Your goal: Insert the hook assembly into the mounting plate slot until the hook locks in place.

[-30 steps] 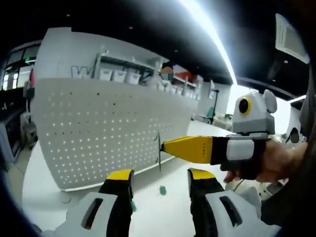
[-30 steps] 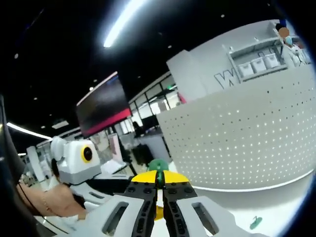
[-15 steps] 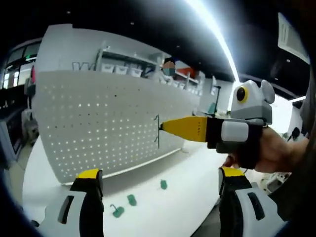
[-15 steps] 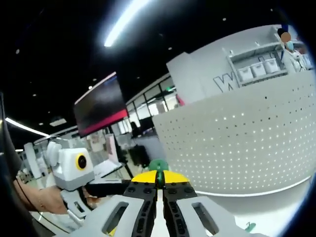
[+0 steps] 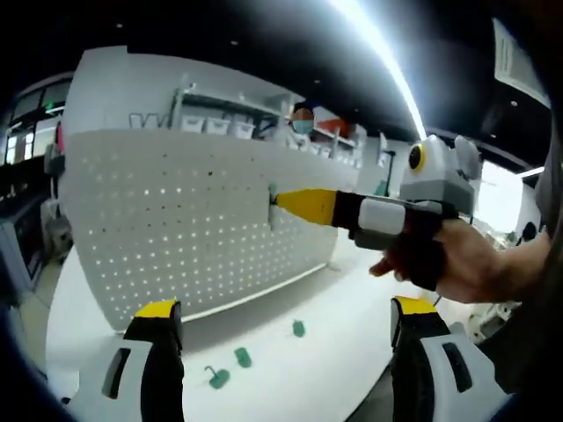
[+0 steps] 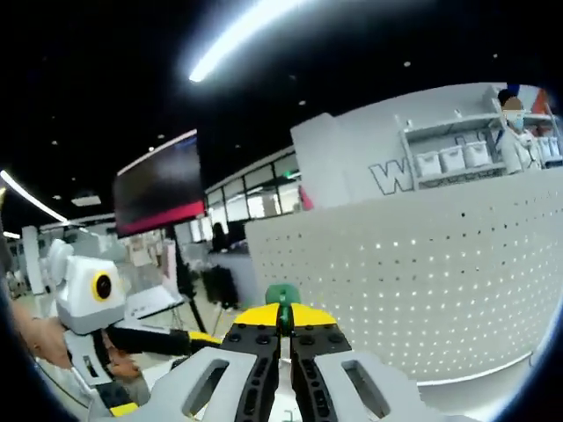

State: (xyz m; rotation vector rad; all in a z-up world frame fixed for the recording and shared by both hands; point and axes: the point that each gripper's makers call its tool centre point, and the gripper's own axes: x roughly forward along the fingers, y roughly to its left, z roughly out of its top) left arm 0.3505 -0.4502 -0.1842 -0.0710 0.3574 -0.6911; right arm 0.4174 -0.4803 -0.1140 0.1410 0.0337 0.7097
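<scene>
A white pegboard (image 5: 193, 220) stands upright on a white counter (image 5: 334, 308), curving across the scene. In the left gripper view, the left tongs (image 5: 286, 321) rise from the bottom with their yellow-tipped jaws spread wide apart and nothing between them. Beyond them, the right tongs (image 5: 274, 200) reach in from the right, held by a hand (image 5: 466, 268), their yellow tips pinched together on a small green hook (image 5: 272, 195) that sits right at the pegboard's face; whether it is seated in a hole cannot be told. Three small green pieces (image 5: 242, 356) lie on the counter near the pegboard's base. In the right gripper view, the right tongs (image 6: 283, 315) are closed on the hook (image 6: 283, 294), with the pegboard (image 6: 422, 281) just beyond on the right and the left tongs (image 6: 198, 338) at the lower left.
</scene>
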